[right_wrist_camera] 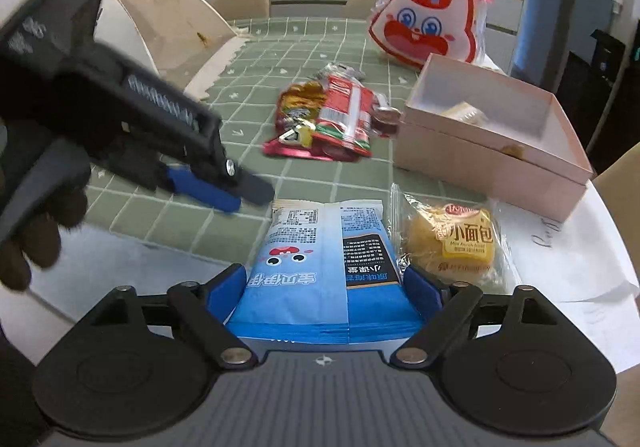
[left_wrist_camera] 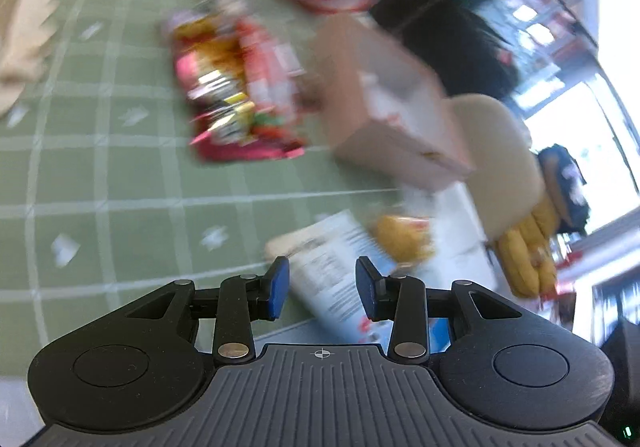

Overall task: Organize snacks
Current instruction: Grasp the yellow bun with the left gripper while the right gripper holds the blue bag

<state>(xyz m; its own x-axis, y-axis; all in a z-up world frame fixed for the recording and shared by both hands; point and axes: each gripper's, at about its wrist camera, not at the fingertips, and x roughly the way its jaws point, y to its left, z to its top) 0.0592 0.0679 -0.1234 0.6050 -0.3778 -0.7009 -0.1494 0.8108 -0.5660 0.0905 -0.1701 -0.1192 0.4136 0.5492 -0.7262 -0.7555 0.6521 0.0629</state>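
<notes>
Straddling the near end of the blue snack bag (right_wrist_camera: pixel 320 271), the right gripper (right_wrist_camera: pixel 325 293) stands wide, its pads beside the bag's edges. Light, crinkly and slippery, the bag seems best pinched at its flat sealed end. Left gripper (right_wrist_camera: pixel 236 195) hovers empty, half open, above the worktop (right_wrist_camera: pixel 160 207); pink box (right_wrist_camera: pixel 496 143) beyond.

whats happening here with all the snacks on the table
A person with tongs in each hand is sorting snacks. The right tongs straddle the near end of a blue snack bag, fingers at its sides, apparently not yet squeezing. The left tongs hover open, empty and blurred, above it. A small wrapped bread lies beside the bag, a snack pile mid-table, and the open pink box holds one item.
</notes>
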